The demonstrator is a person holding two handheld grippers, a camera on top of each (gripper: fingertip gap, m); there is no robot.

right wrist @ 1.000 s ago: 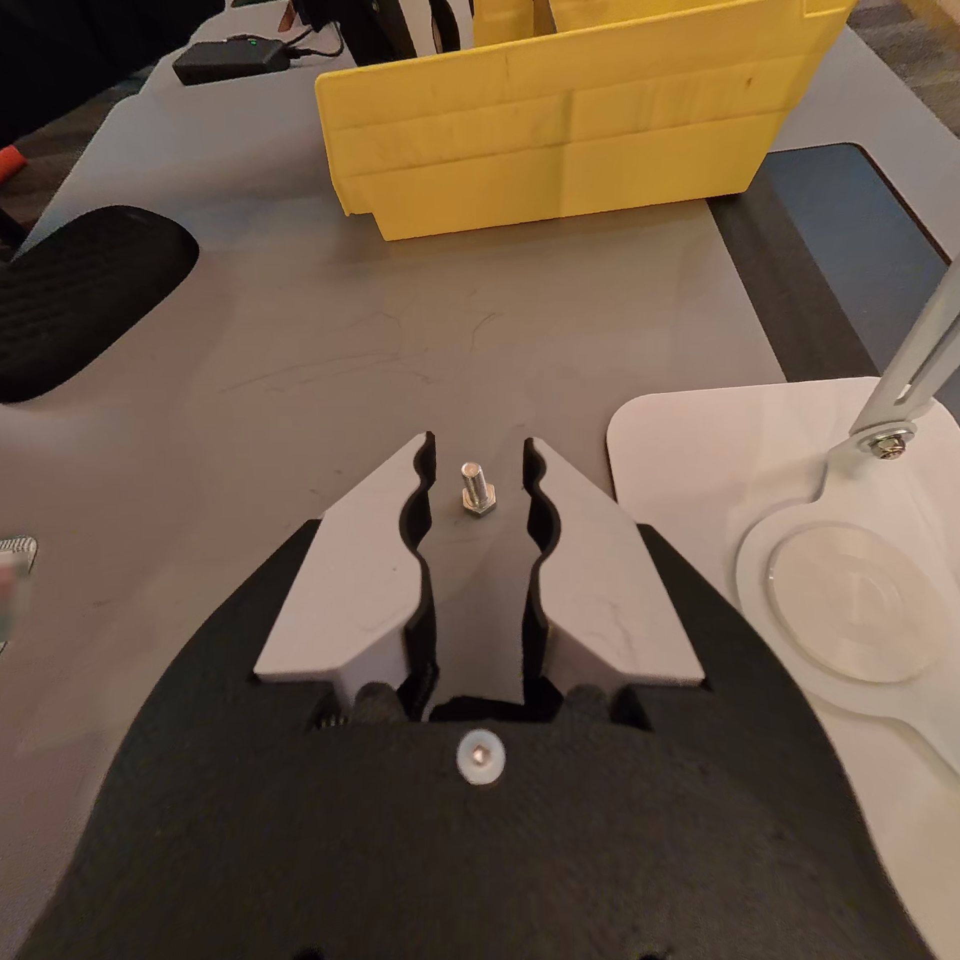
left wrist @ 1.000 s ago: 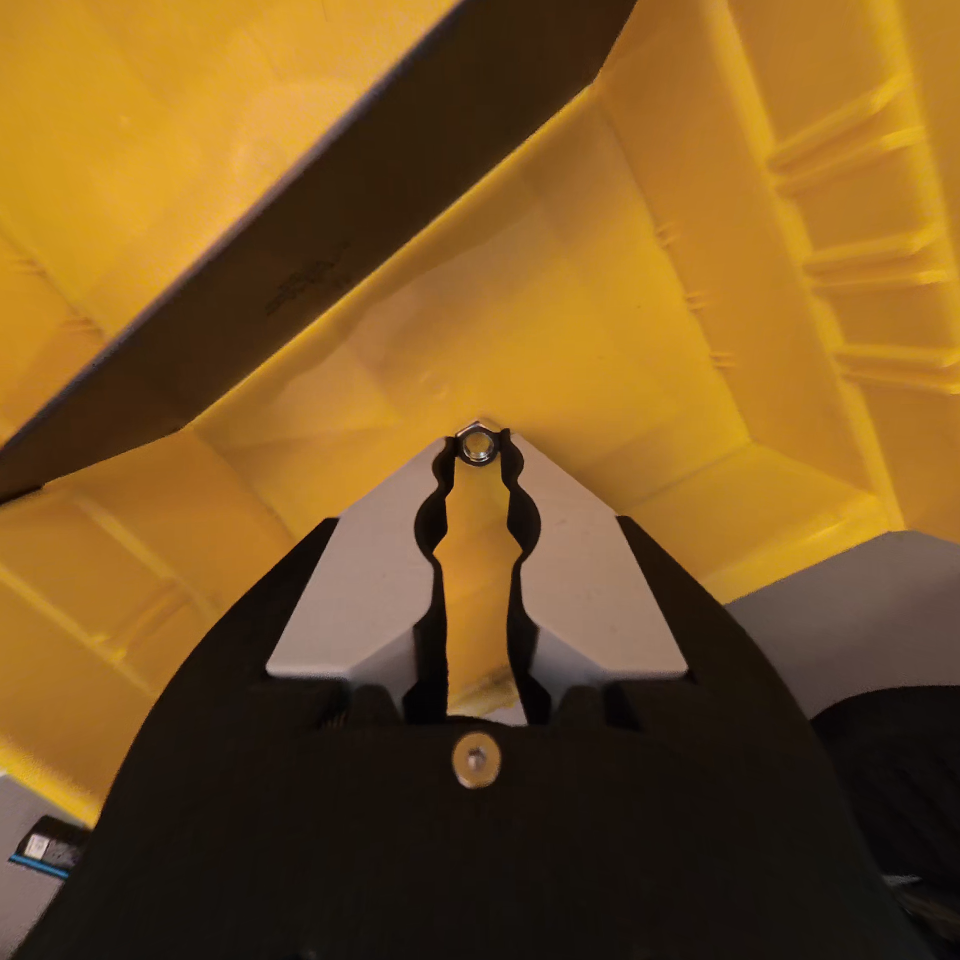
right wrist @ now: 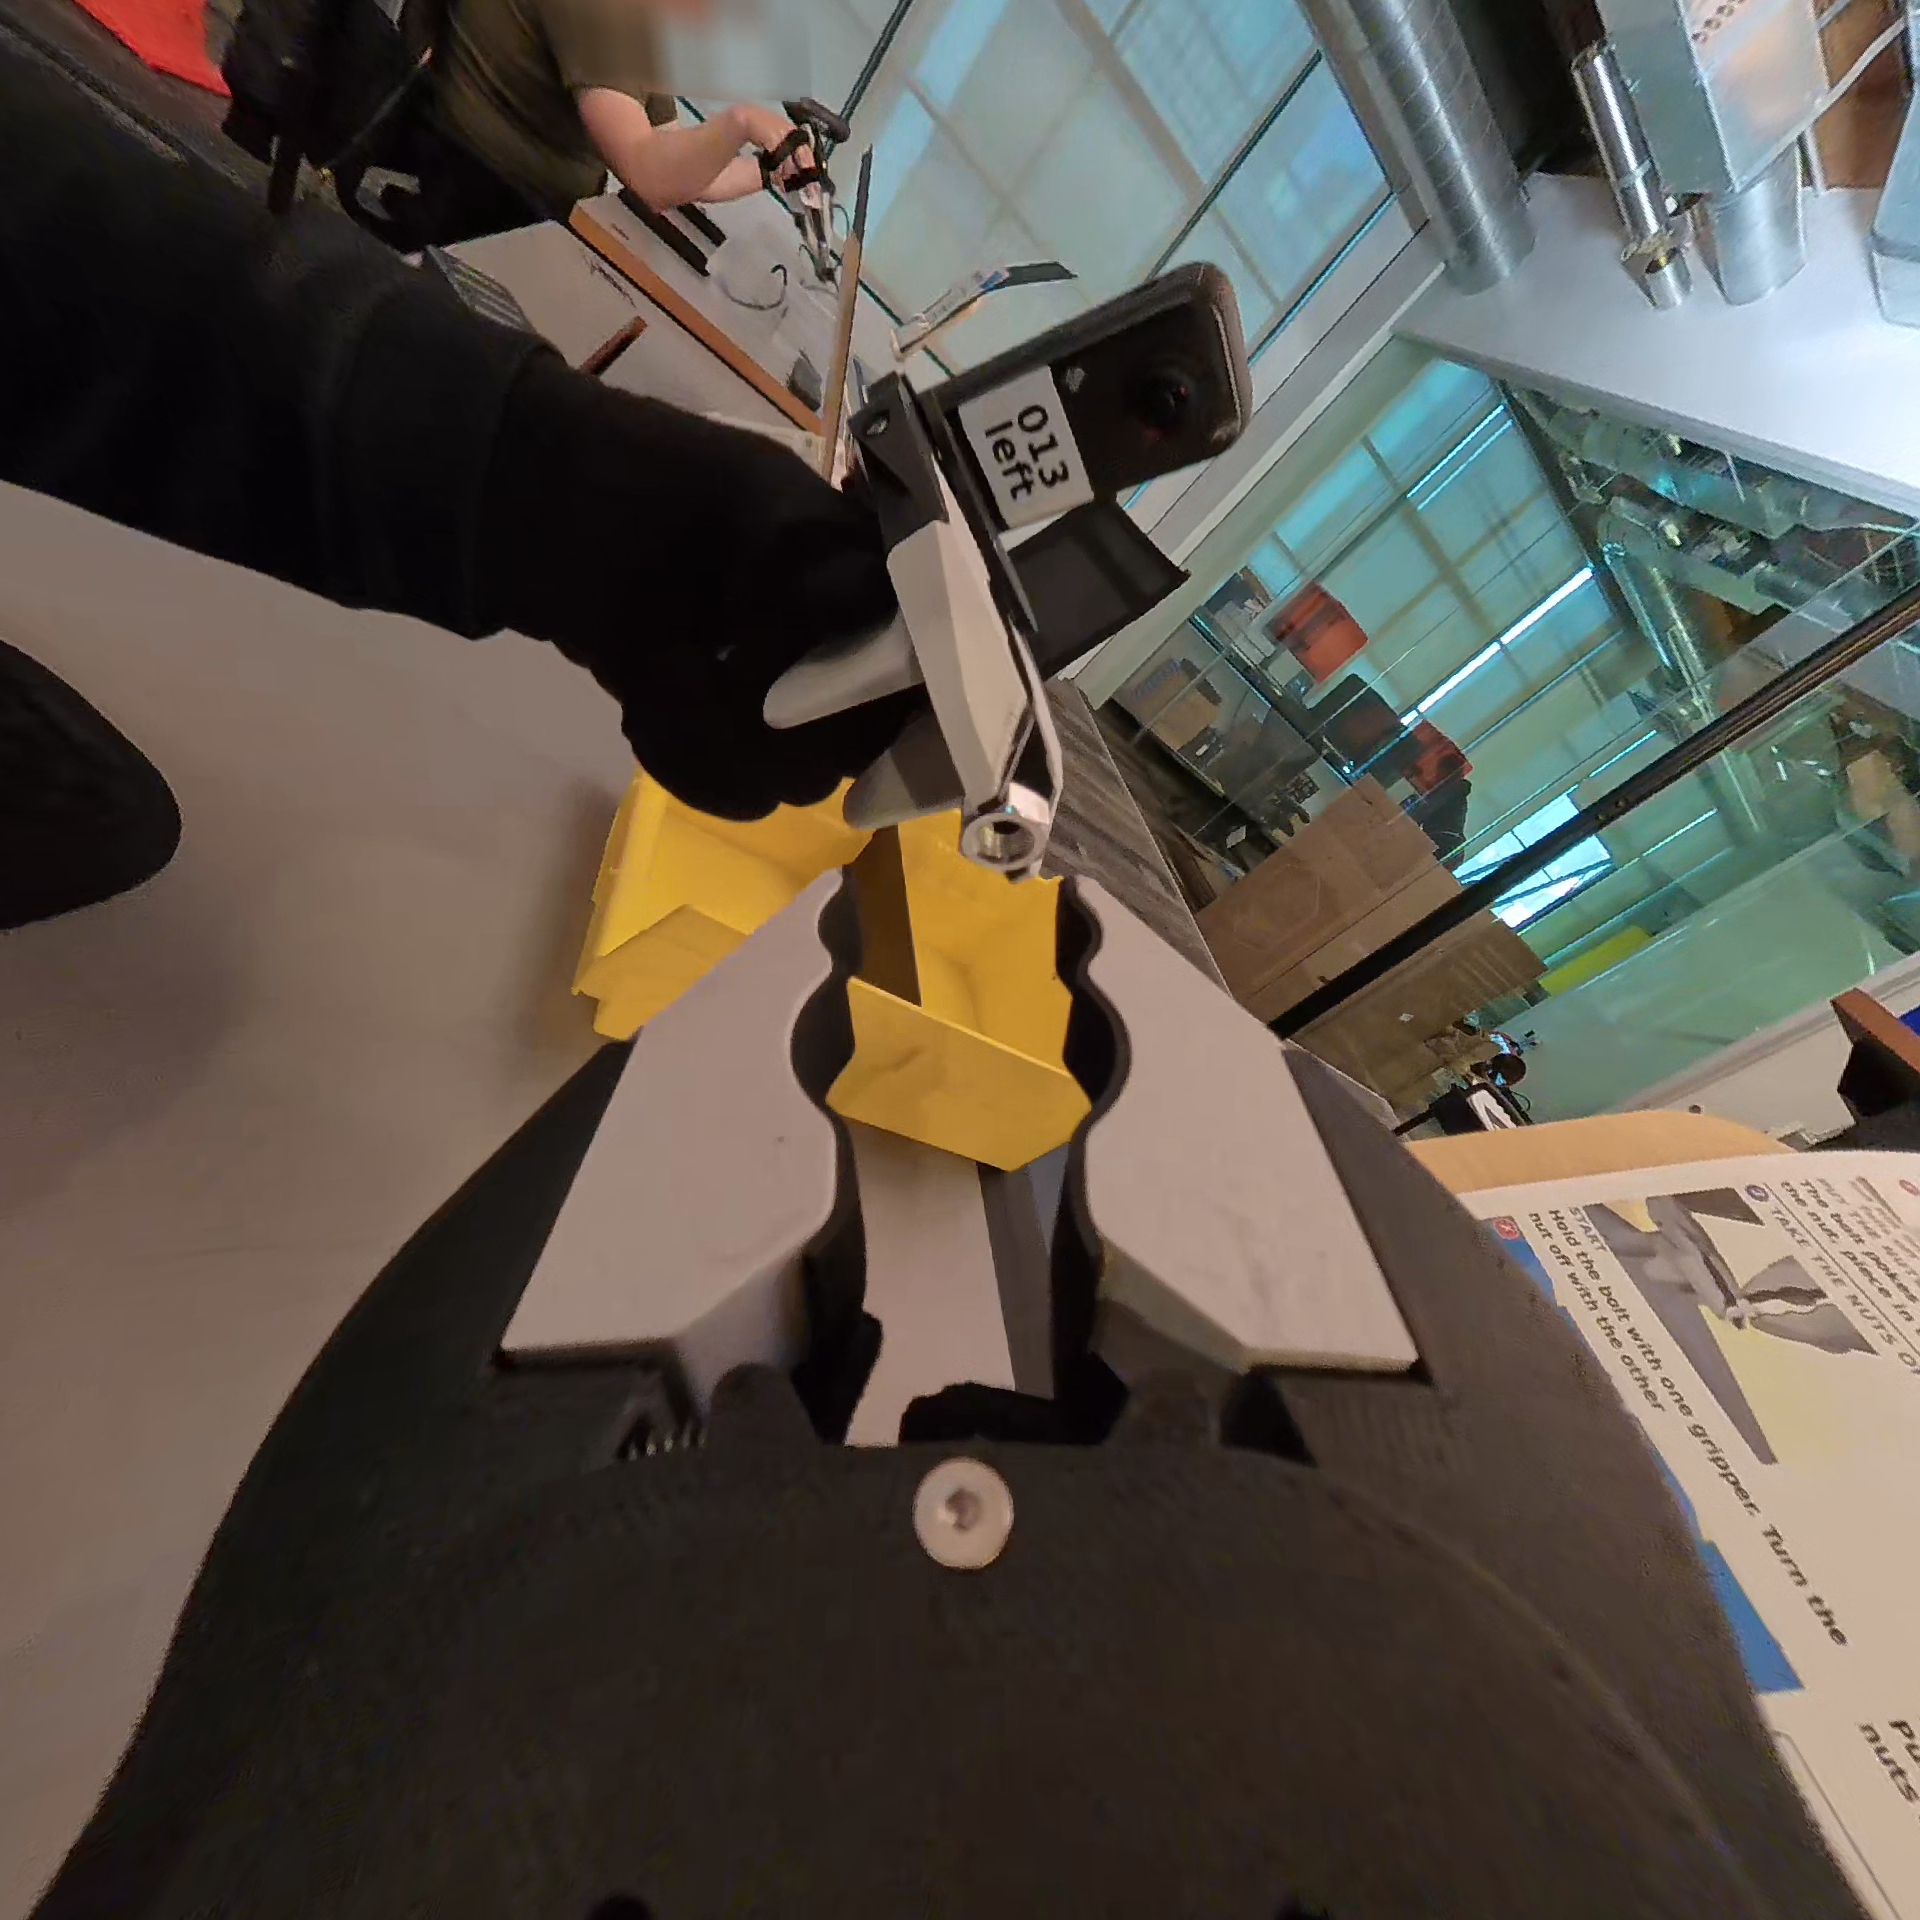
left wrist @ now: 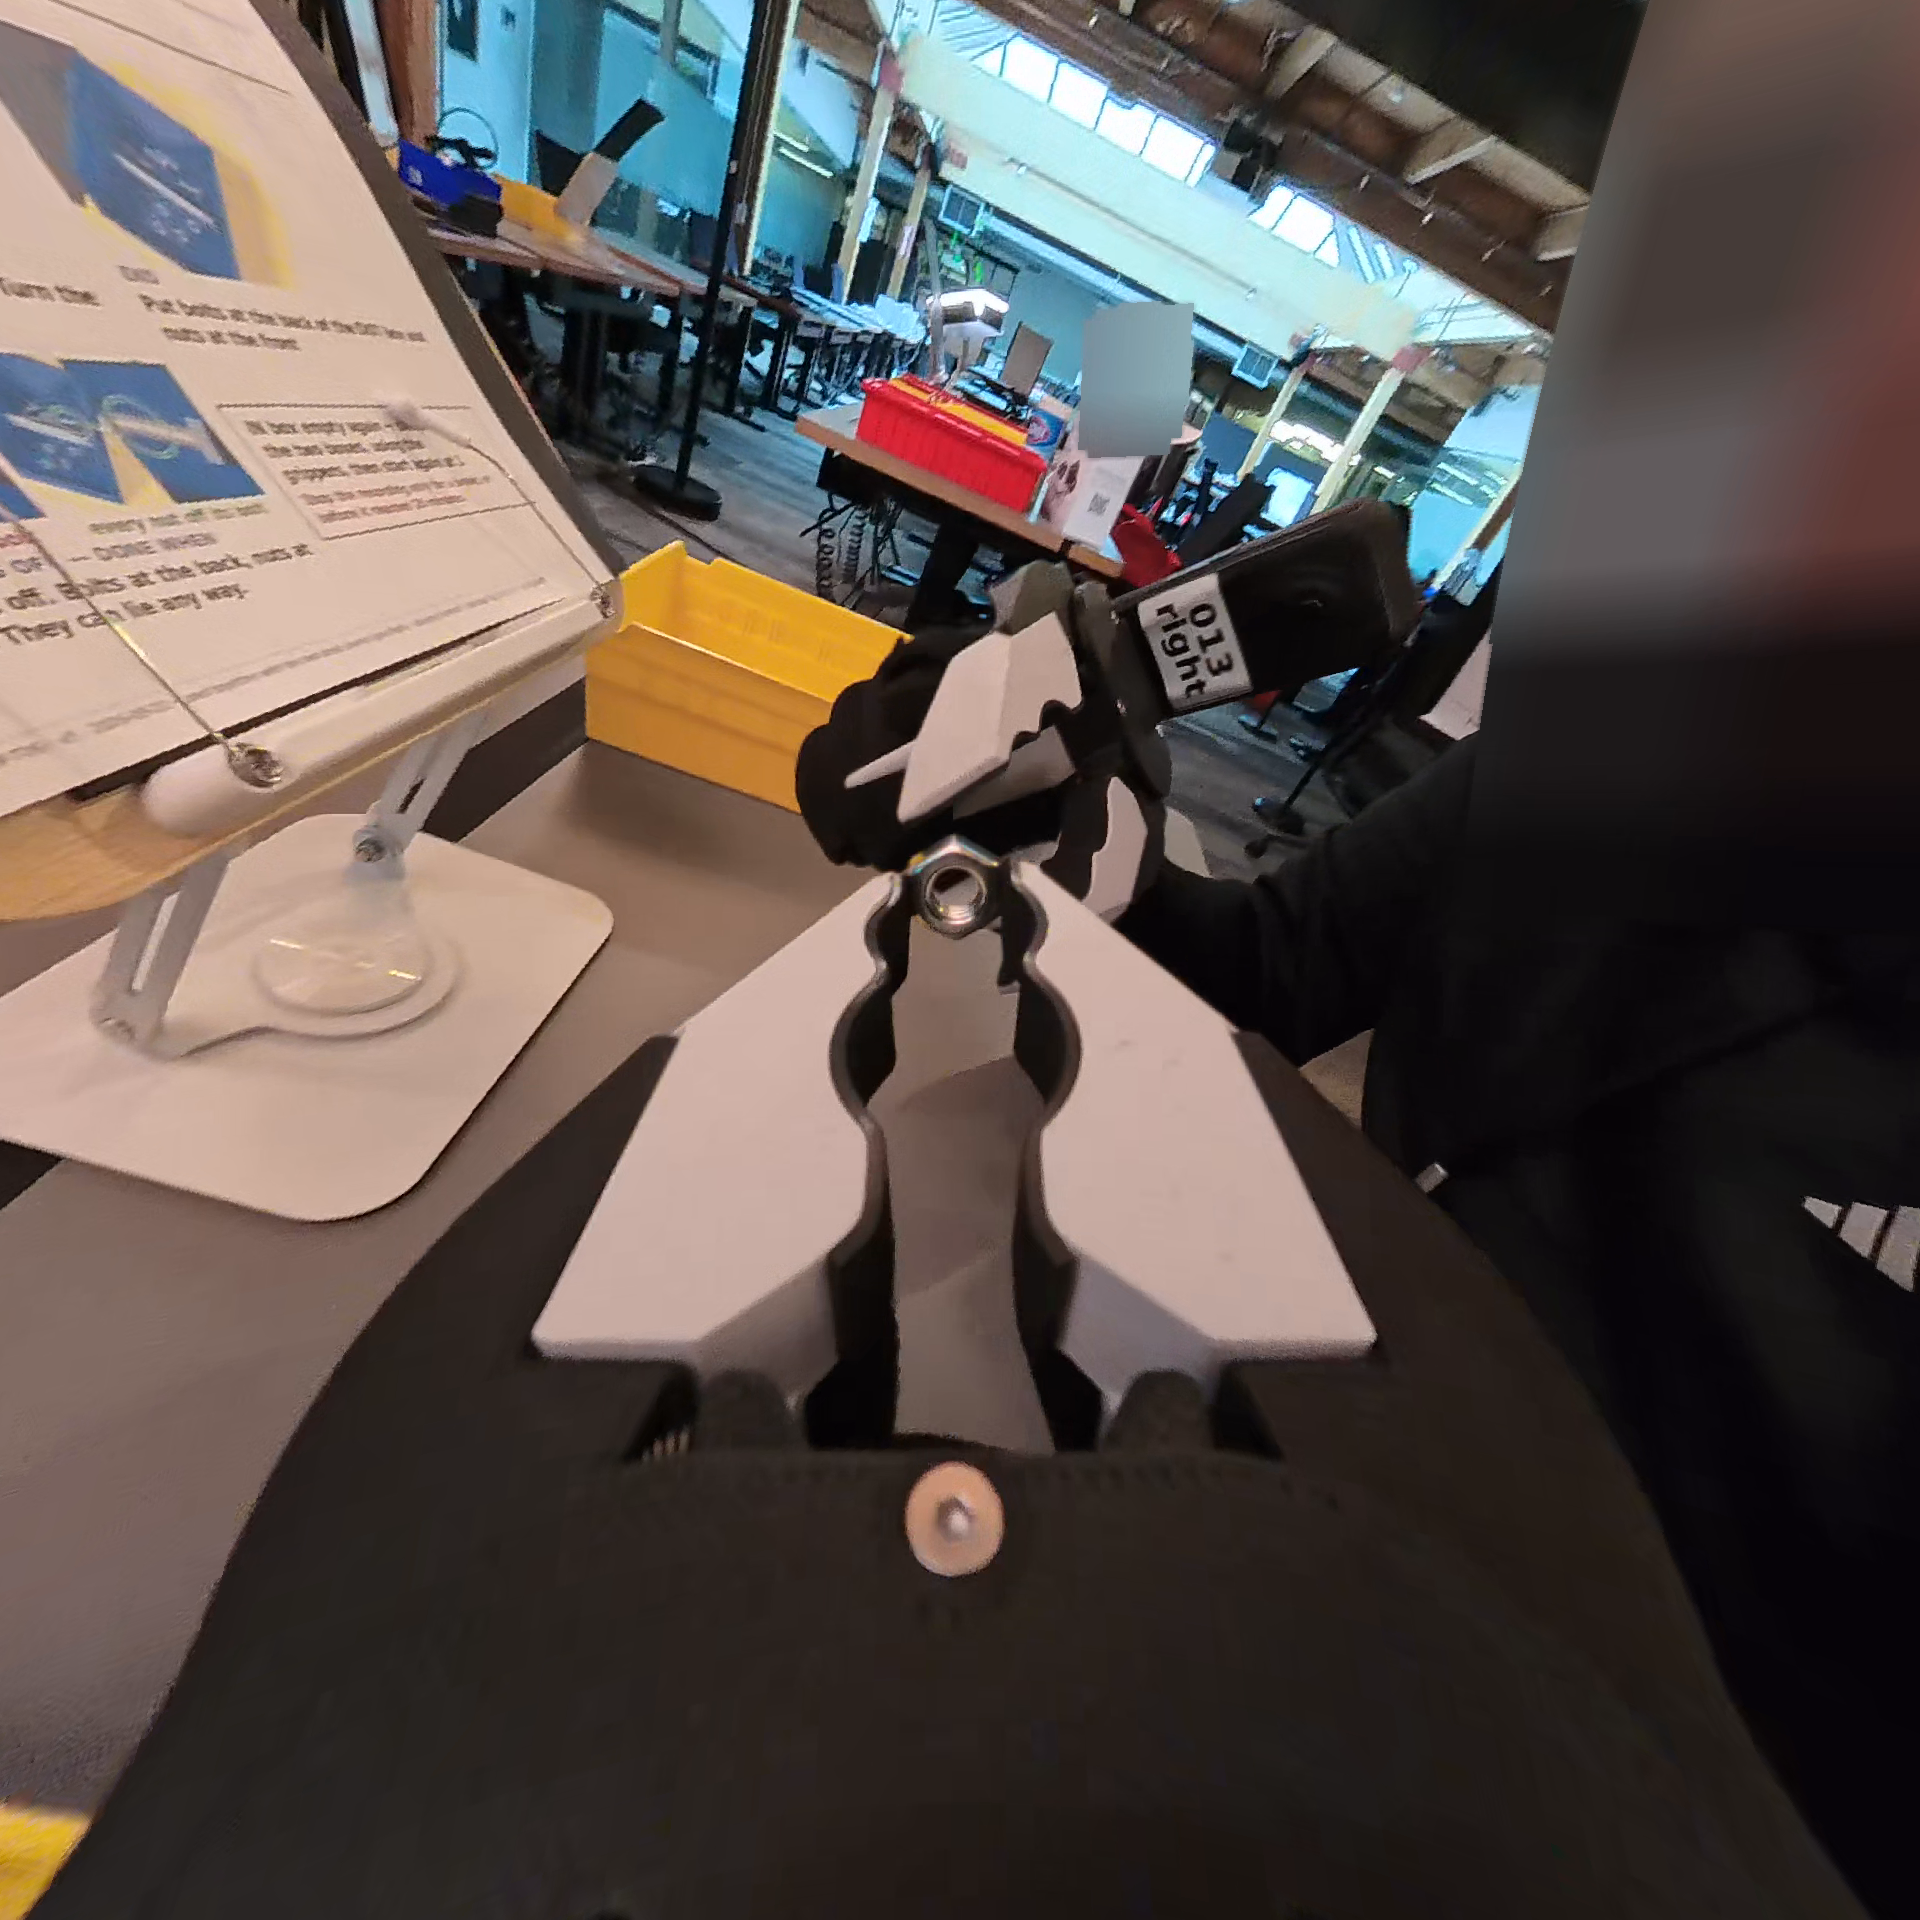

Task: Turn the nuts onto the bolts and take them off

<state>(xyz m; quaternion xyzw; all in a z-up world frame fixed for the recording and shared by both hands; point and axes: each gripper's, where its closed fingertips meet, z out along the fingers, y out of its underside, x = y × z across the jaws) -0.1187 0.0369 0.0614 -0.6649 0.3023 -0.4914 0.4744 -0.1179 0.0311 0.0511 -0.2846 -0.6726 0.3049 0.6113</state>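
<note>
My left gripper (left wrist: 951,914) is pinched onto a small silver hexagonal steel nut (left wrist: 948,900), which sits between the very tips of its grey fingers, at the centre of the left wrist view, with its threaded hole facing the camera. In the right wrist view the same nut (right wrist: 1003,837) shows at the end of the left gripper (right wrist: 1006,831), just above the centre of the frame, raised above the table.

My right gripper (right wrist: 956,925) stands with its jaws parted and nothing between them; through the gap I see only the yellow plastic bin (right wrist: 951,1081) behind. No bolt shows in either view. In the left wrist view the right gripper (left wrist: 1060,831) sits just behind the nut, slightly right of centre, held in a black-gloved hand (left wrist: 862,769).

The yellow bin (left wrist: 707,675) rests on the grey tabletop (left wrist: 208,1351), centre left of the left wrist frame. A white stand with a flat base (left wrist: 312,1122) fills the left side, and it carries a printed instruction sheet (left wrist: 208,416) at upper left. My black sleeve (left wrist: 1558,935) covers the right side.
</note>
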